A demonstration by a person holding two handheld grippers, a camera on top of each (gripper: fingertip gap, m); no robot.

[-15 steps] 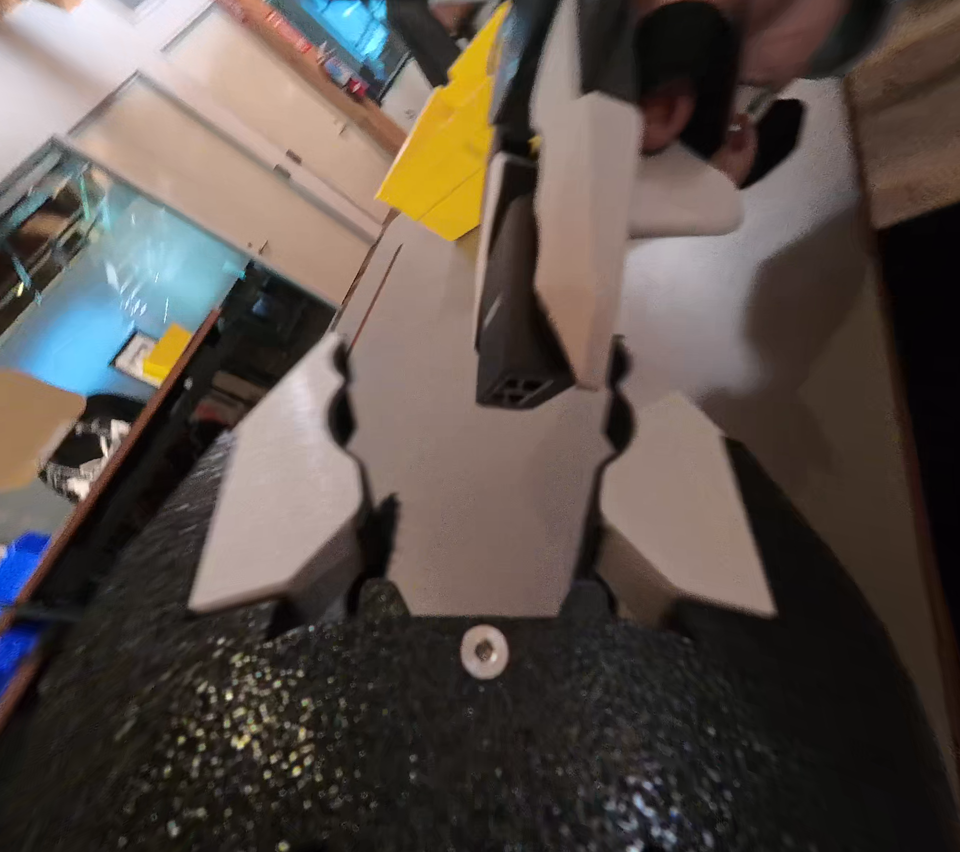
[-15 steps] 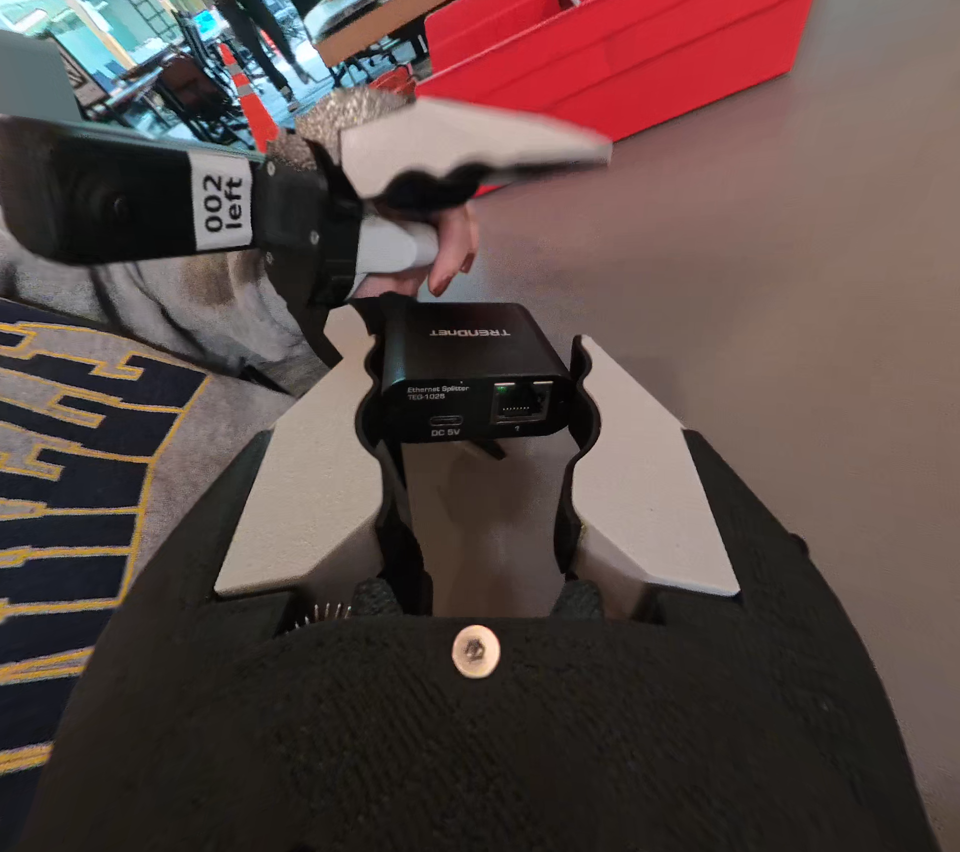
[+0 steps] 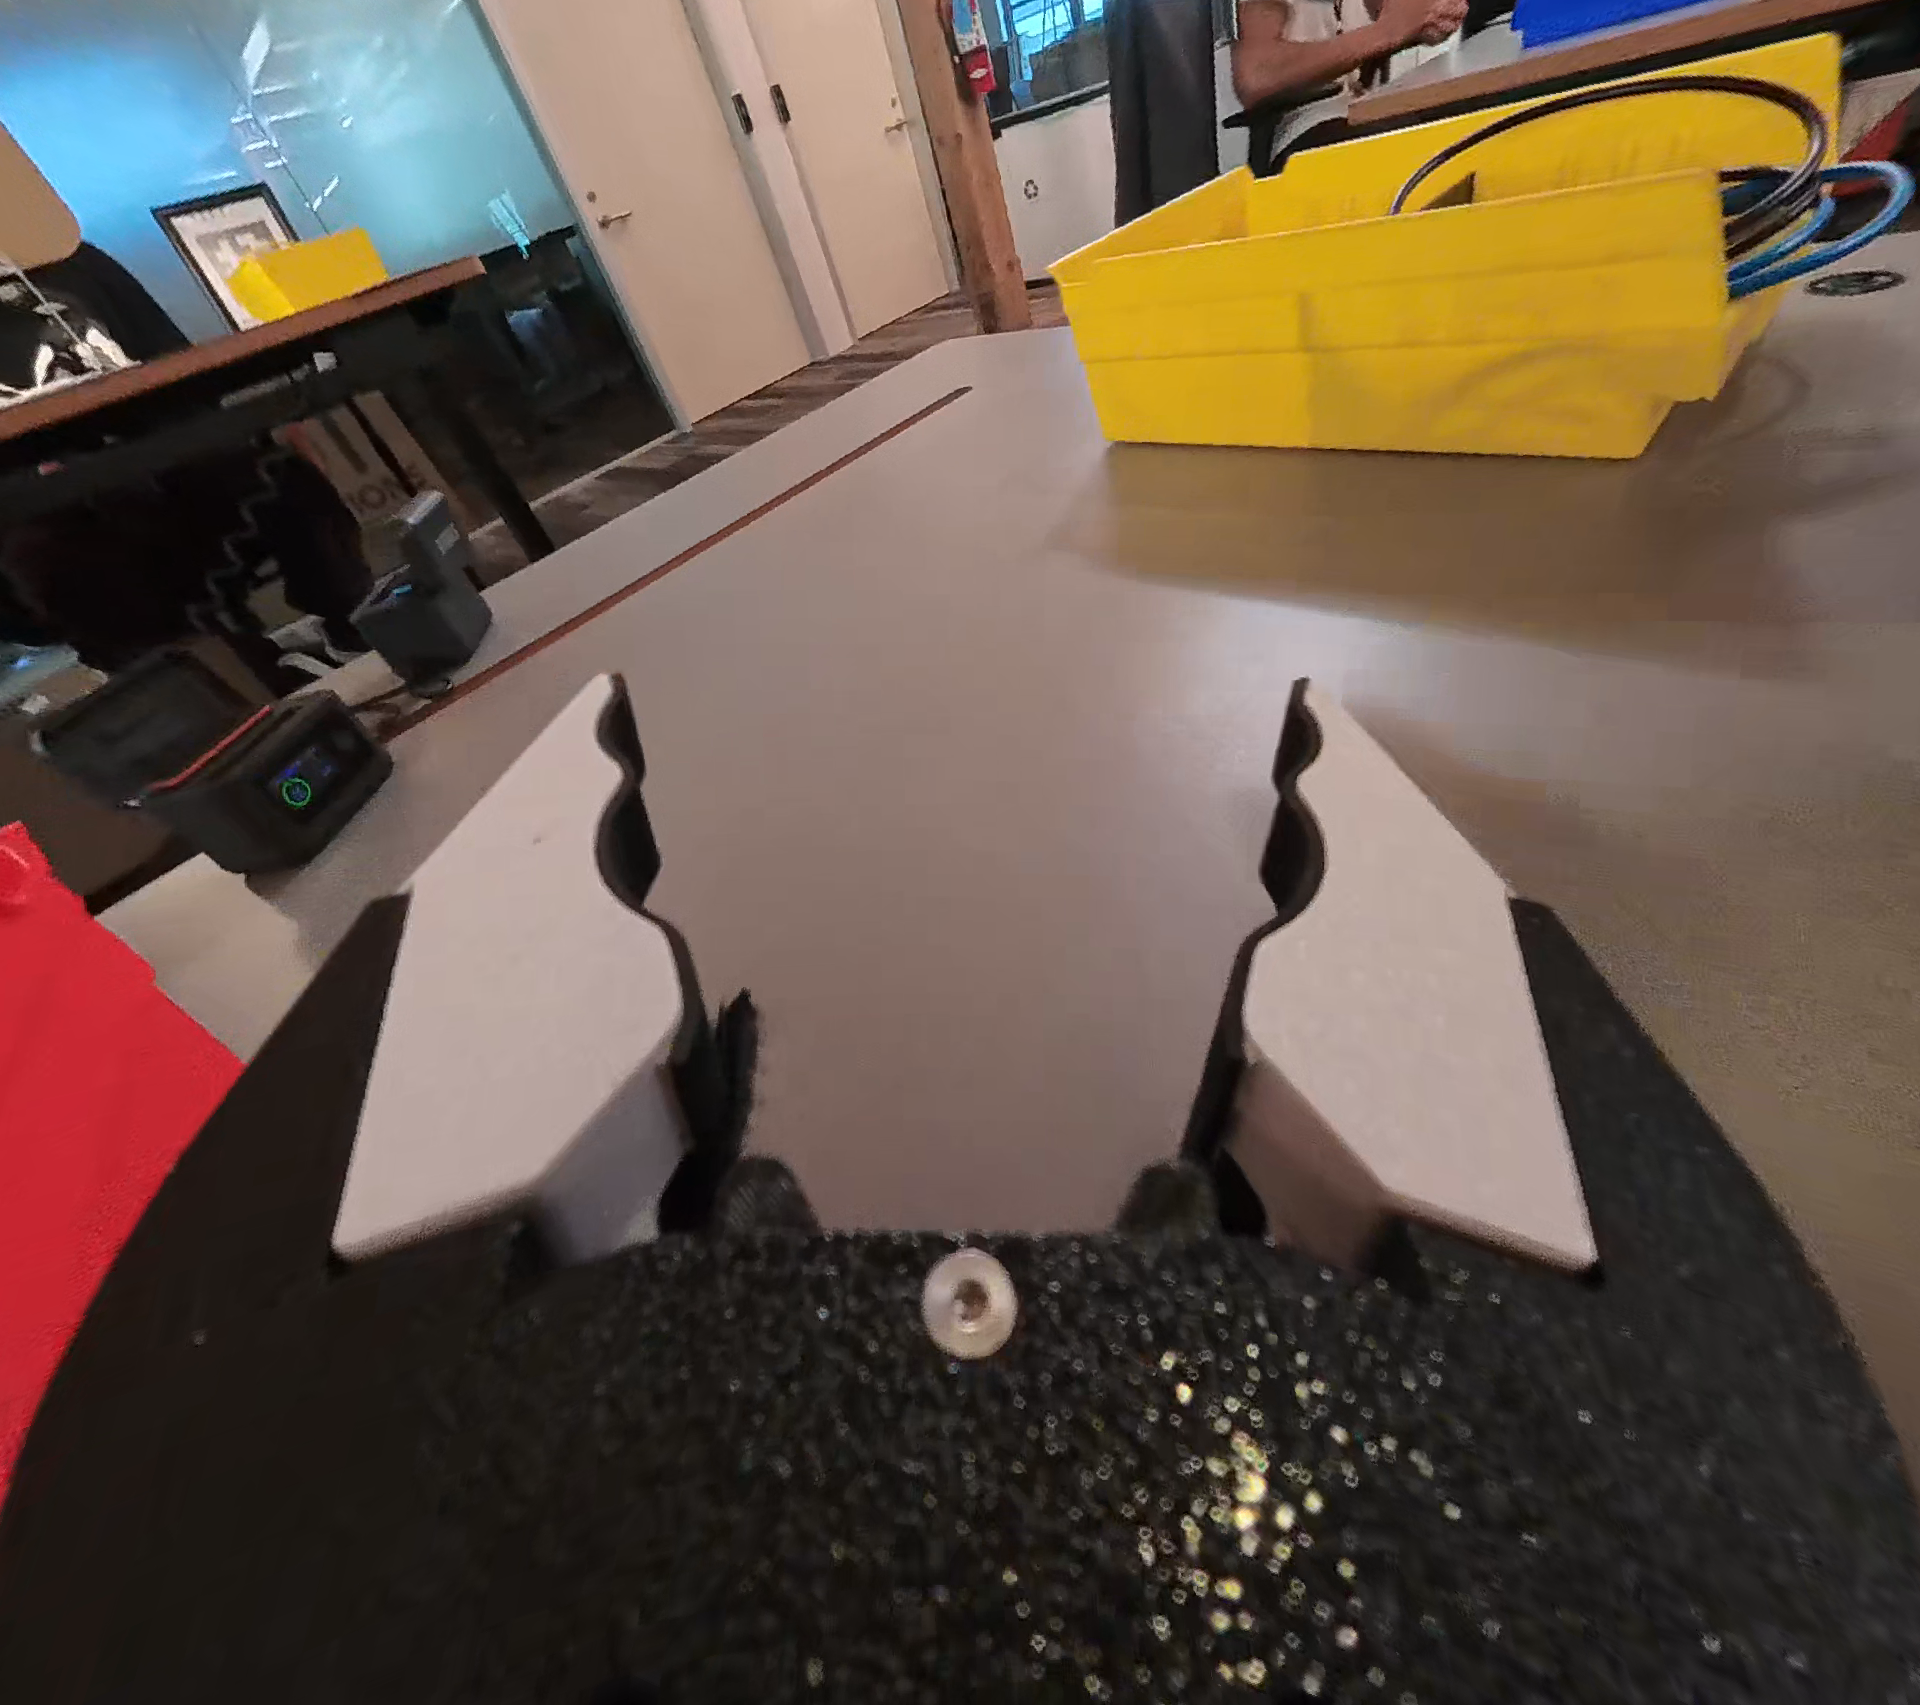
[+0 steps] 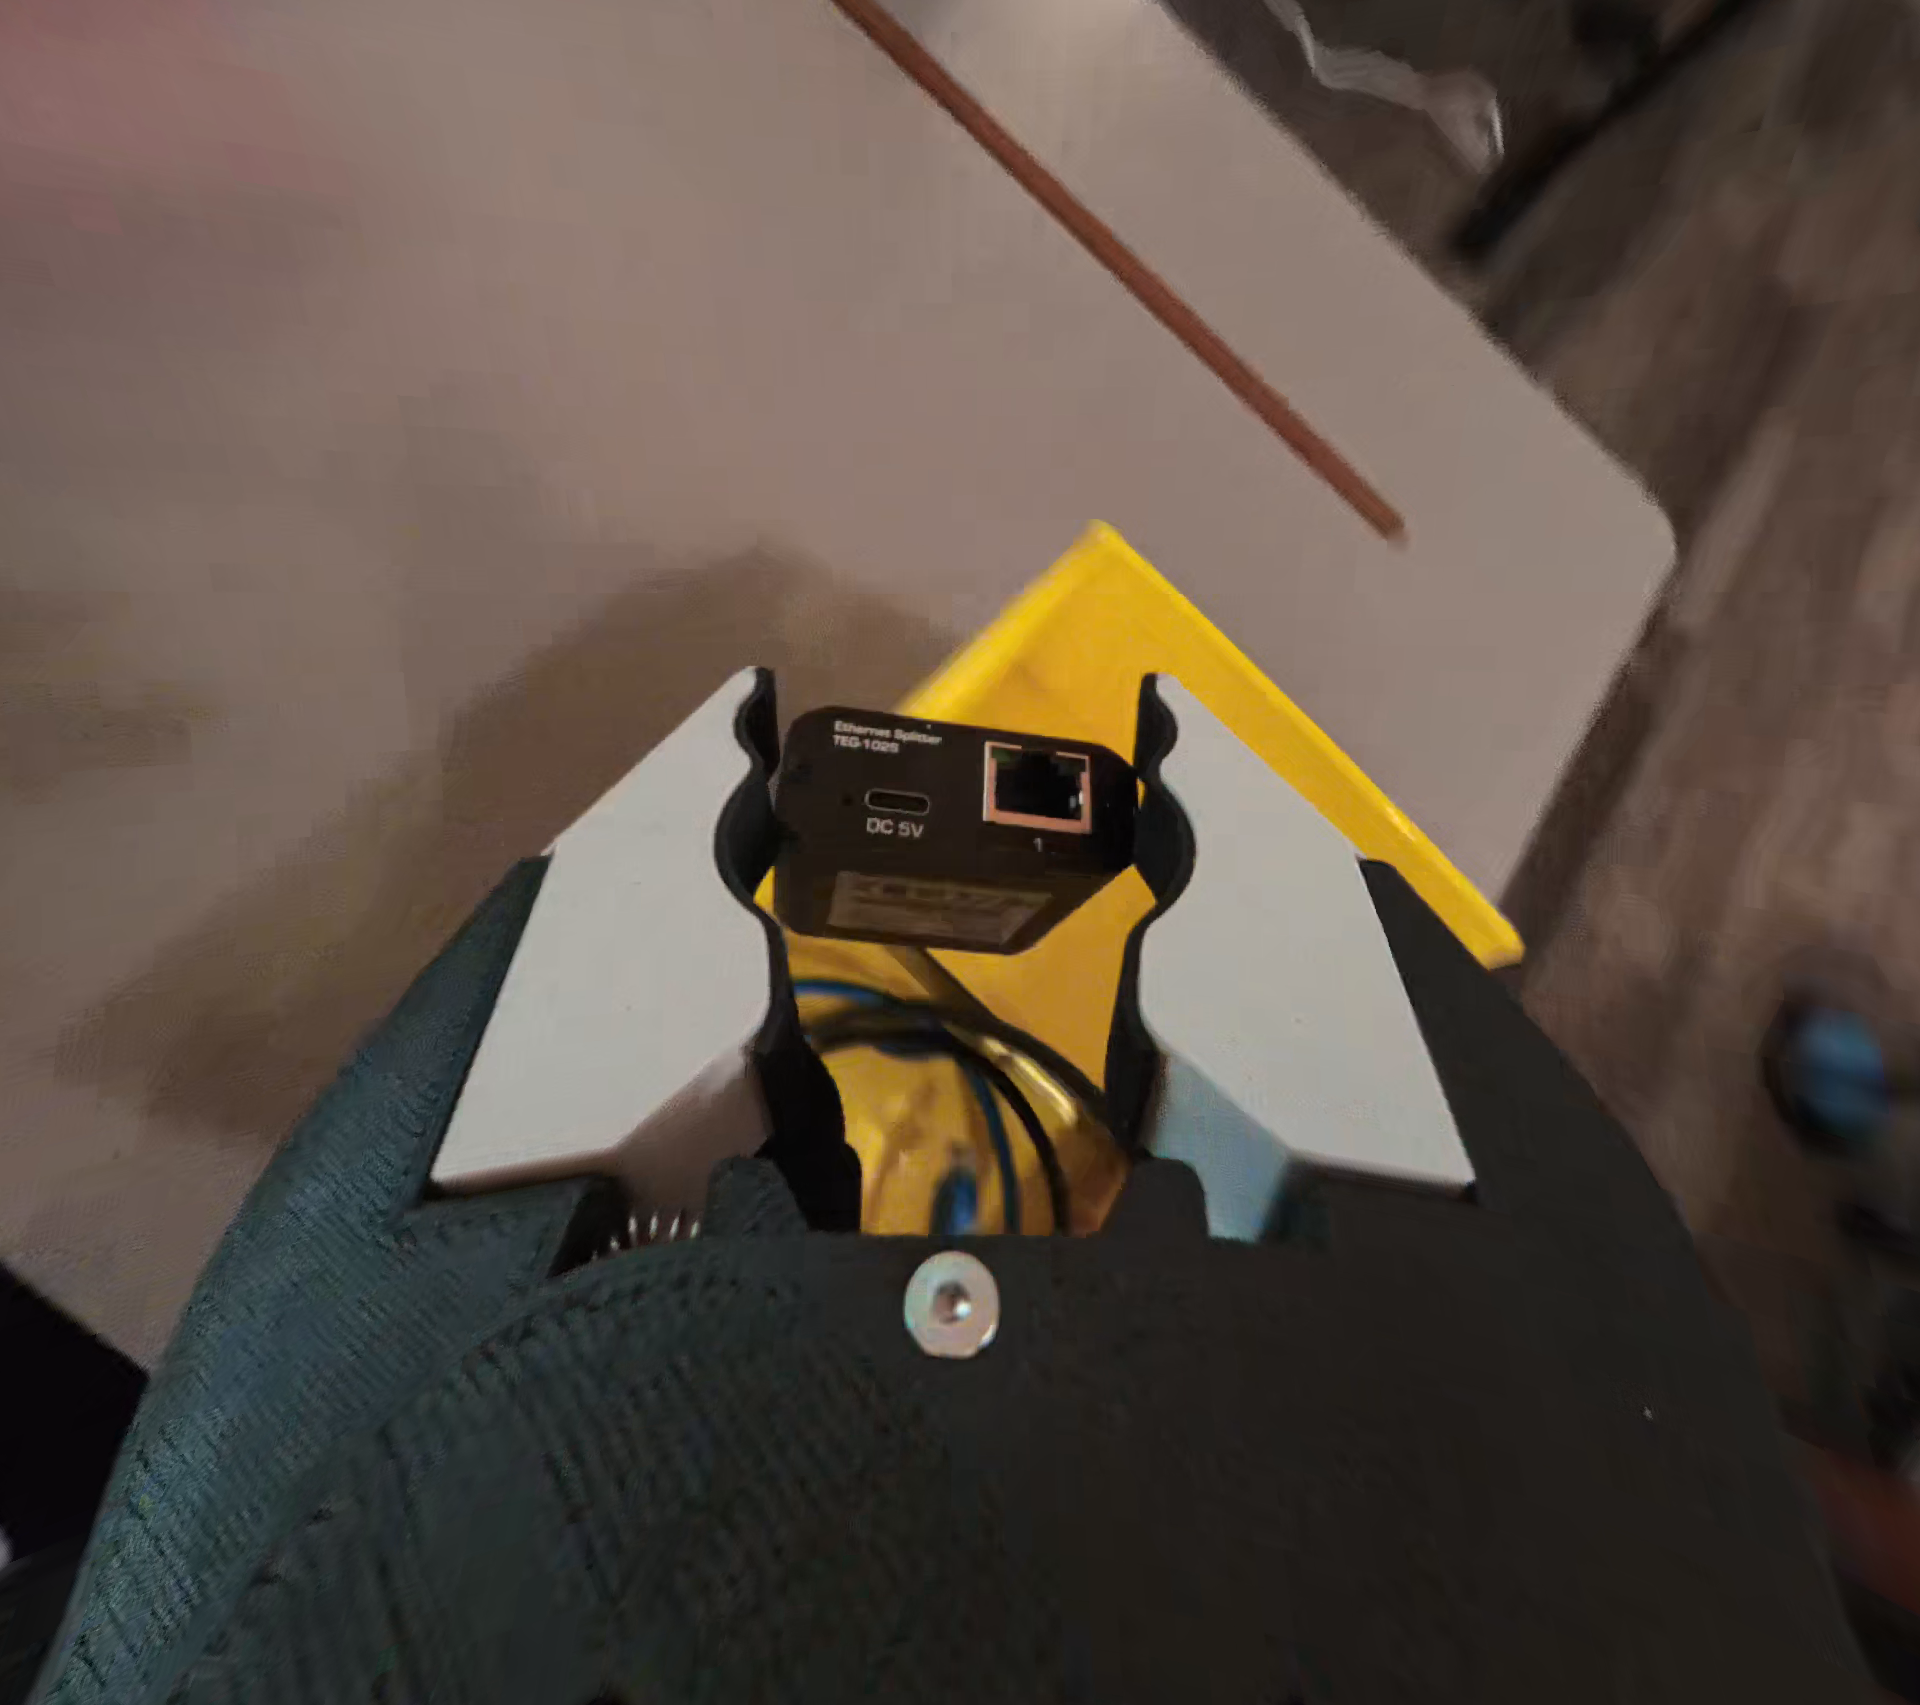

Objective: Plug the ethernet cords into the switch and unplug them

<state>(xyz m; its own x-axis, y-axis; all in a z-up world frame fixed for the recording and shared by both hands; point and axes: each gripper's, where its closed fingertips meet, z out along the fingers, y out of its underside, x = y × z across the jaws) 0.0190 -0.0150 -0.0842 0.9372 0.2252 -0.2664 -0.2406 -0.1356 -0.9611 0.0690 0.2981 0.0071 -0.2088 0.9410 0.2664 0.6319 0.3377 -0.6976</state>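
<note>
- The table (image 3: 1039,616) is carrying a yellow bin (image 3: 1403,346) with the cords (image 3: 1829,221) spilling out.
- The left tongs (image 3: 956,782) are gaping wide, gripping nothing.
- The right tongs (image 4: 954,798) are pinching the switch (image 4: 935,824) above the bin; a loose pinch is risking it slipping or twisting during plugging.

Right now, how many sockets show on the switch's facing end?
2: on the switch, clamped in the right gripper, an ethernet port at right, a small power socket at left. Other faces are hidden.

My left cam sits low over the table (image 3: 935,616), looking level across it at the yellow bin (image 3: 1392,346). Right cam looks steeply down, close above that bin's corner (image 4: 1101,616). Both views share the bin and table.
</note>
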